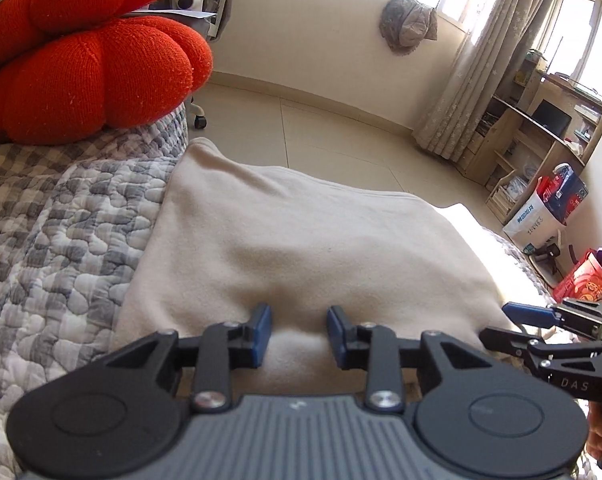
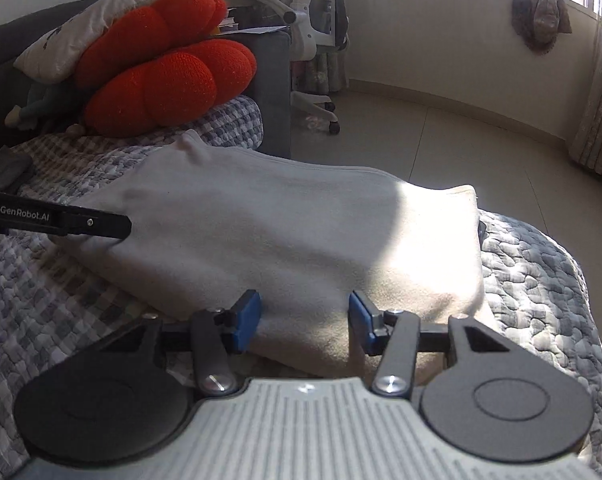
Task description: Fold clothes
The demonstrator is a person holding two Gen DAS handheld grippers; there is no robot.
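Cloth (image 1: 301,240), cream and fleecy, lies on the quilt (image 1: 61,248) as a thick, roughly rectangular pad, its far edge near the bed's end. In the left wrist view its nap looks soft and matte, with a shallow dimple just ahead of the left gripper (image 1: 299,334). That claw stands partly spread, its blue pads either side of the near edge with cloth showing between them; nothing is pinched. At the right edge of this view the right gripper (image 1: 541,320) comes in sideways at the cloth's near right corner. Behind, a red knitted cushion (image 1: 81,76) of bulging lobes sits on the quilt, which is puckered and checked grey and white.

In the right wrist view the cloth (image 2: 285,232) shows rounded, doubled-looking edges and a small peak at its far corner; sun falls on its right part. The right gripper (image 2: 305,320) stands wide, its pads apart over the near edge, gripping nothing. A black finger of the left gripper (image 2: 81,222) lies on the cloth's left side.

My judgement: the cloth is light, limp and not slippery, and will sag and drag if lifted from one point. Corners or the thick near edge, taken with both claws, would hold best. The shape fits a partly folded piece or a finished one.
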